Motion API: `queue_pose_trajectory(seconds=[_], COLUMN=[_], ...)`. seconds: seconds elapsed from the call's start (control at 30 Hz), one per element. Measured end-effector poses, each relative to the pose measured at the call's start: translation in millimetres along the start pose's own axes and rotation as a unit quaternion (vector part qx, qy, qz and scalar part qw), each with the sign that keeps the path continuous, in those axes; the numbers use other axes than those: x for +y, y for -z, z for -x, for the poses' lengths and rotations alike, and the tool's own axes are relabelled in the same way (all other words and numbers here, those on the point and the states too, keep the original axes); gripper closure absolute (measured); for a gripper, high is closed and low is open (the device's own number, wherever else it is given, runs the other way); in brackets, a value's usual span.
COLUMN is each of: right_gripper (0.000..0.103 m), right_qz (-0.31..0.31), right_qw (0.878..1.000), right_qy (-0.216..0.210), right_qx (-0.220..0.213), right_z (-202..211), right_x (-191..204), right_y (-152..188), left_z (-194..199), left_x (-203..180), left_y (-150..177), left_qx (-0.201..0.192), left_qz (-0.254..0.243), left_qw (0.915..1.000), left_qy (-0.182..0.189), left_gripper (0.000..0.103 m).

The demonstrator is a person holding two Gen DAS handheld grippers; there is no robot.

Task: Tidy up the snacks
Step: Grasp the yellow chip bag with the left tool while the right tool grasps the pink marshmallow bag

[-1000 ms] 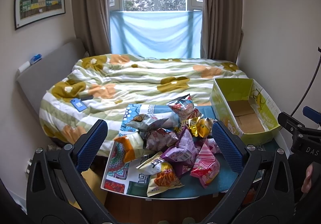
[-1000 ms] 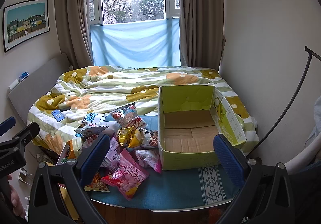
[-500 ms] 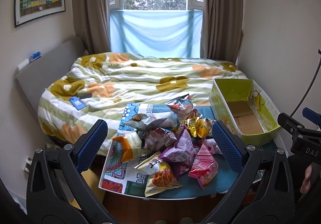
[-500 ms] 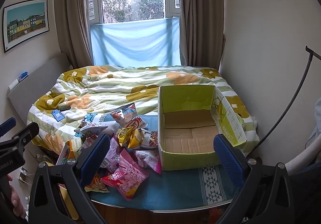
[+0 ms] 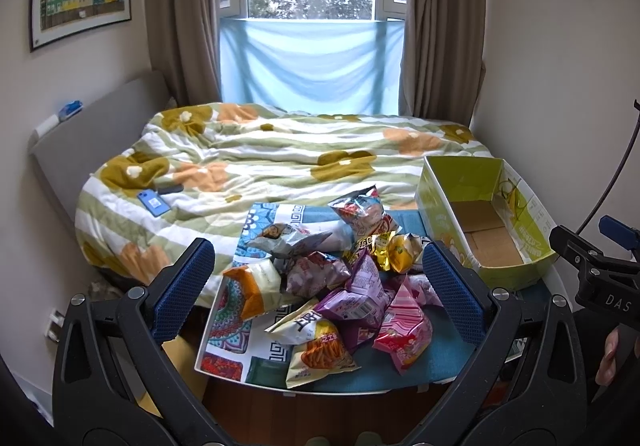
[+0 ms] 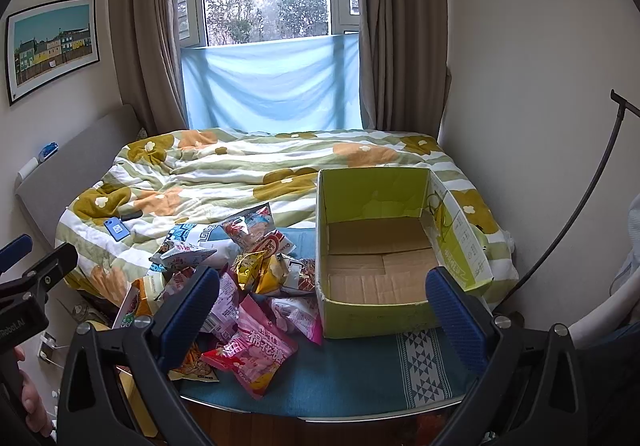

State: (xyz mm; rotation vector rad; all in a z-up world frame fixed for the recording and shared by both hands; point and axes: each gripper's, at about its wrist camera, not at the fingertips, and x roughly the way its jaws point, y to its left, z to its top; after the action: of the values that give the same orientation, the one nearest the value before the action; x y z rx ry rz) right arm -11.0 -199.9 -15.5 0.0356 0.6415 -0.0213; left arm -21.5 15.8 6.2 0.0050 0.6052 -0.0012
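Note:
A pile of snack bags (image 5: 344,286) lies on a small cloth-covered table (image 5: 380,376) in front of a bed. It also shows in the right wrist view (image 6: 248,286), with a pink bag (image 6: 252,358) nearest. An empty green cardboard box (image 6: 380,258) stands to the right of the pile, open side up; it also shows in the left wrist view (image 5: 484,222). My left gripper (image 5: 318,290) is open and empty, held above and short of the pile. My right gripper (image 6: 320,310) is open and empty, short of the box's near wall.
A bed with a flowered quilt (image 5: 280,166) fills the space behind the table; a blue phone (image 5: 154,202) lies on it. A wall (image 6: 540,106) stands close on the right, with a thin black stand (image 6: 580,206). Wooden floor (image 5: 320,414) shows below the table's front edge.
The left view has shifted slightly, with the pile a little lower and nearer. The right gripper has hardly moved. Both grippers stay open.

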Motion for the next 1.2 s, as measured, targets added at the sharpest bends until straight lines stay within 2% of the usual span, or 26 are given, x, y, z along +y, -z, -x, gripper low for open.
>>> queue_pose_trajectory(seconds=[0.33,0.53,0.83,1.1,1.2], right_gripper=[0.000,0.000,0.000,0.000,0.000], right_qz=[0.004,0.015,0.034,-0.037,-0.064], right_qw=[1.000,0.999,0.989,0.967,0.959], right_qy=[-0.014,-0.037,-0.073,-0.120,-0.132], right_qx=[0.003,0.030,0.121,0.220,0.240], right_z=[-4.4,-17.0,-80.9,-149.4,-170.6], right_x=[0.9,0.8,1.4,9.2,15.5], right_y=[3.7,10.5,44.8,81.4,92.3], left_z=[6.5,-15.2,-86.1,-161.6,-181.4], left_x=[13.3,16.2,13.0,11.2,11.7], left_y=[6.2,24.9,86.0,127.7,139.9], left_qx=[-0.001,0.053,0.154,0.212,0.224], left_qz=[0.018,0.032,0.060,0.062,0.063], left_qw=[0.9994,0.9975,0.9859,0.9751,0.9724], left_qy=[-0.028,-0.033,-0.023,-0.018,-0.014], left_gripper=[0.000,0.000,0.001,0.001,0.001])
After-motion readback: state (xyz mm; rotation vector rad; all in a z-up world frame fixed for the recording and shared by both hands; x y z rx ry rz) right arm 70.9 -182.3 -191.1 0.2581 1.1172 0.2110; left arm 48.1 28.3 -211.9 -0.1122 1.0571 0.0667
